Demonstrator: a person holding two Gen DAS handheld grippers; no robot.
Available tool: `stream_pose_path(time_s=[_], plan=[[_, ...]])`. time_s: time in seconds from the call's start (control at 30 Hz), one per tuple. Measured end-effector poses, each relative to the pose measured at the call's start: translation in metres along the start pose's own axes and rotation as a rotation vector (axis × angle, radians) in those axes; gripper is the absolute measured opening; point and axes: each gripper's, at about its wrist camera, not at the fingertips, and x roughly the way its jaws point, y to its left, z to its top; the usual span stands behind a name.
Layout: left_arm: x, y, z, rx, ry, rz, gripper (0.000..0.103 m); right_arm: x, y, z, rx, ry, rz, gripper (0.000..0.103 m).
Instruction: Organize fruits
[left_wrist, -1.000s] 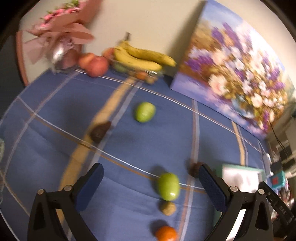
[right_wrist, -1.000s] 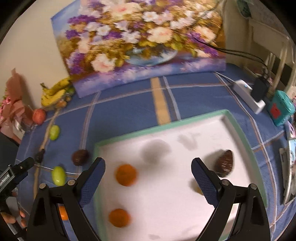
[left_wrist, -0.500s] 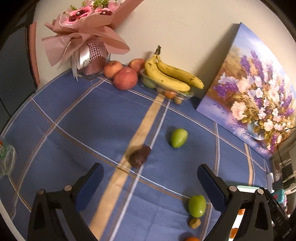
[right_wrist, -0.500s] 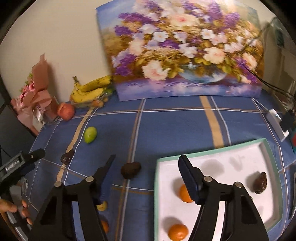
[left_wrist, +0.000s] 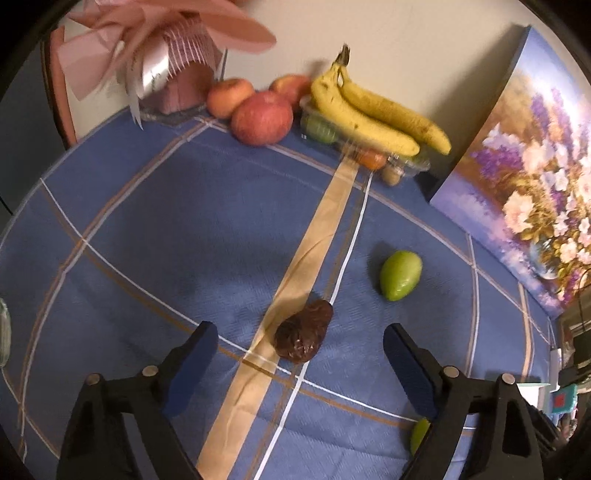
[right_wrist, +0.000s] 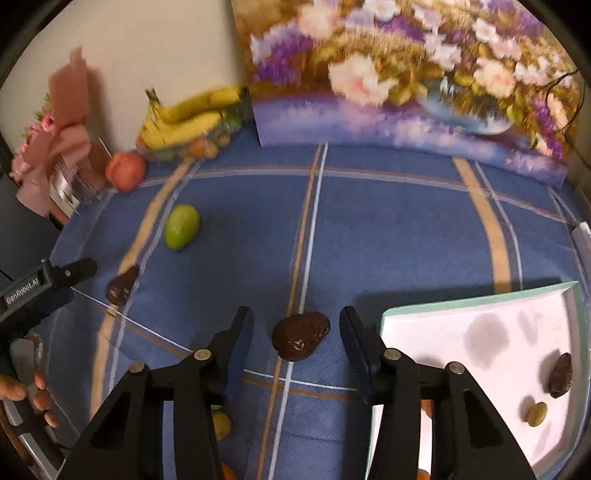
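Note:
My left gripper is open, its fingers either side of a dark brown avocado on the blue checked cloth. A green mango lies beyond it to the right. My right gripper is open around a second dark avocado. To its right is the white tray with a green rim, holding another dark avocado and a small olive-green fruit. In the right wrist view the left gripper's avocado and the green mango lie at the left.
Bananas on a clear box, apples and a pink bouquet stand along the back wall. A flower painting leans at the back. Another green fruit lies by my left gripper's right finger. A small yellow fruit lies under my right gripper.
Both grippers have moved forward and down toward the cloth. The left now brackets one dark avocado. The right left the tray and now brackets the other avocado.

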Motion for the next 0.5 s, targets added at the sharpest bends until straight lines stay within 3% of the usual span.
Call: stream_pose_path(time_s=[0.33,0.43,0.5], plan=[[0.039,-0.006,-0.003,0.005,0.068,-0.014,0.077,0.032,-0.004,-0.006,0.032,0.057,0.010,0.047],[0.042,-0.007,-0.003,0.007,0.066,0.009,0.064,0.033,-0.002,-0.005,0.024,0.058,0.011,0.047],[0.040,-0.006,-0.002,0.002,0.060,-0.001,0.039,0.033,-0.003,-0.005,0.027,0.060,0.015,0.046]])
